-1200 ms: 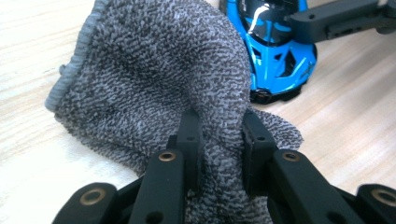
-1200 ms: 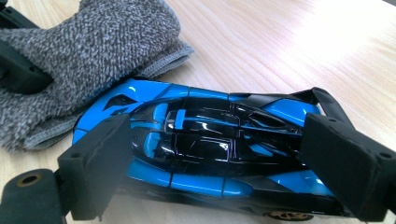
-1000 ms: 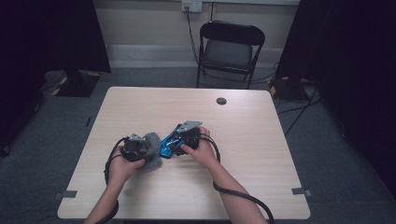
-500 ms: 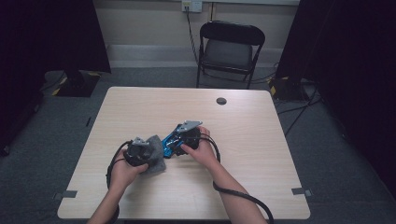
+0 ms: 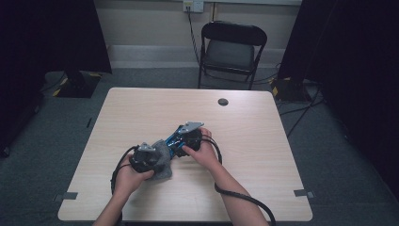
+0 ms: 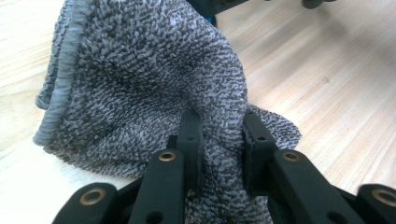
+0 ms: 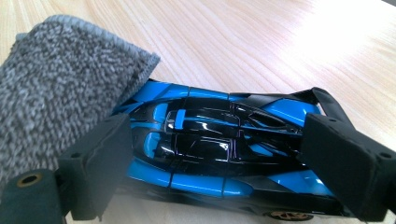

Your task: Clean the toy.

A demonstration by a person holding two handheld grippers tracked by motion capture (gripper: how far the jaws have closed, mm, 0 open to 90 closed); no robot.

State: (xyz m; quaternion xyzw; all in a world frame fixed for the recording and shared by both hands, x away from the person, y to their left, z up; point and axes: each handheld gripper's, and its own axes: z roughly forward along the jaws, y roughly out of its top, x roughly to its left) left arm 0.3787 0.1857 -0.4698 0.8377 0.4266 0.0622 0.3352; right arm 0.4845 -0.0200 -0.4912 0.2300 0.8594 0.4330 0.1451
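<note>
the left tongs [image 6: 218, 140] are clenched on a grey cloth [image 6: 140, 79], a fold of its nubbly fabric pinched between the two black jaws. in the high view the left tongs [image 5: 149, 157] sit in the left hand [image 5: 128, 176] near the middle of the table [image 5: 141, 108], a little toward its near edge, with the cloth [image 5: 163, 162] bunched around them. the right tongs [image 7: 219, 163] grasp a blue and black toy car [image 7: 219, 140], one jaw pressed on each end of it, the car low over the wood. from above, the right tongs [image 5: 181, 140] lie just right of the left ones, held by the right hand [image 5: 203, 150]. the cloth's hemmed edge [image 7: 140, 70] lies over one end of the car and touches it.
</note>
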